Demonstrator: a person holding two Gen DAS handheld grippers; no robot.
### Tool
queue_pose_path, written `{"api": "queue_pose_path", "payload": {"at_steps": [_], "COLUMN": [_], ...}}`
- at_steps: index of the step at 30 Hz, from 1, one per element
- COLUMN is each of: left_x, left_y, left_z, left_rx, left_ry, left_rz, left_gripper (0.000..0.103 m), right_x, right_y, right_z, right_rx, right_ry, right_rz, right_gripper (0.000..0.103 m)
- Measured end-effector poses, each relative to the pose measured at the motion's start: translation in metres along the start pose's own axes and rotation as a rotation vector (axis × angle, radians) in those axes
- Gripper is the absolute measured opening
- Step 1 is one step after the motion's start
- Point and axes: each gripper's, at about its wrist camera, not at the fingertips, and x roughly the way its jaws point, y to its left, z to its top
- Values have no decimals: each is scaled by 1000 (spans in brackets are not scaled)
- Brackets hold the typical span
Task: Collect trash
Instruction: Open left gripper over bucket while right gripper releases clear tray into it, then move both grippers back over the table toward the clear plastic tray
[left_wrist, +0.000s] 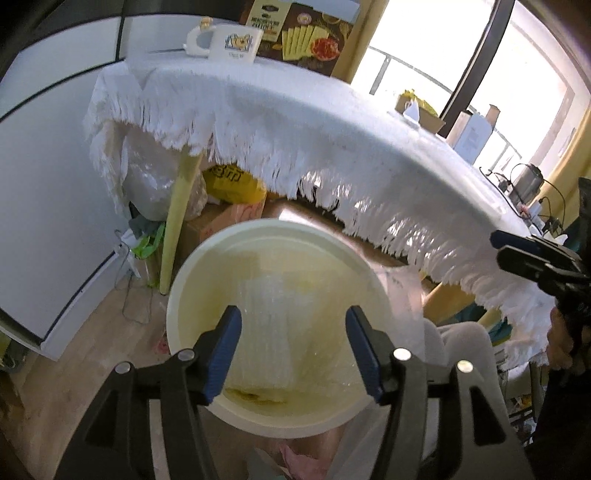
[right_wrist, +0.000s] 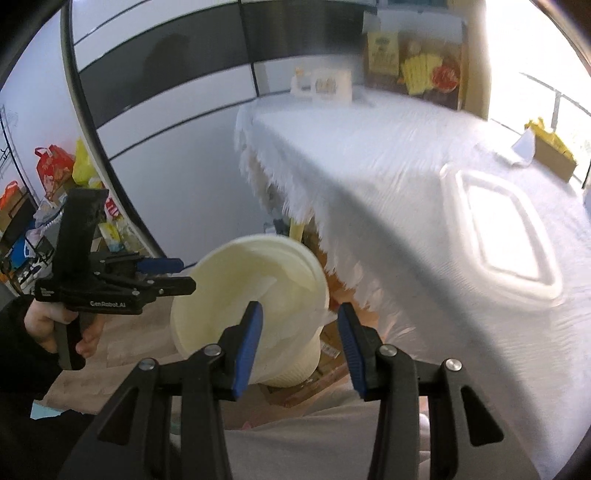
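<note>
while the left claw (left_wrist: 291, 354) hangs spread and empty right above the cream bin (left_wrist: 192, 280), clear crumpled plastic (left_wrist: 269, 332) lies inside below its 2 pads; the right claw (right_wrist: 300, 347), also parted and empty, hovers beside the tabletop (right_wrist: 388, 177).

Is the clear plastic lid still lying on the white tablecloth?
Yes, the clear plastic lid lies flat on the white fringed tablecloth, seen from the right wrist.

The bin (left_wrist: 280, 321) stands on the floor before the table (left_wrist: 332, 140), directly below my left gripper (left_wrist: 293, 350). In it lies a plastic wrapper (left_wrist: 266, 325). On the table, a mug (left_wrist: 232, 42) sits at the far edge and a plastic lid (right_wrist: 506, 232) lies nearer me.
</note>
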Motion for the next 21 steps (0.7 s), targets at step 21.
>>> {"api": "queue_pose_path", "payload": {"at_steps": [21], "left_x": [-2], "left_y": [-41], "left_z": [40], "left_rx": [79], "left_ry": [-91], "left_rz": [-46], "left_gripper": [60], "right_x": [-66], "right_y": [-110], "right_z": [0], "right_rx": [186], "right_ry": [-144], "right_rz": [-255], "right_gripper": [54]}}
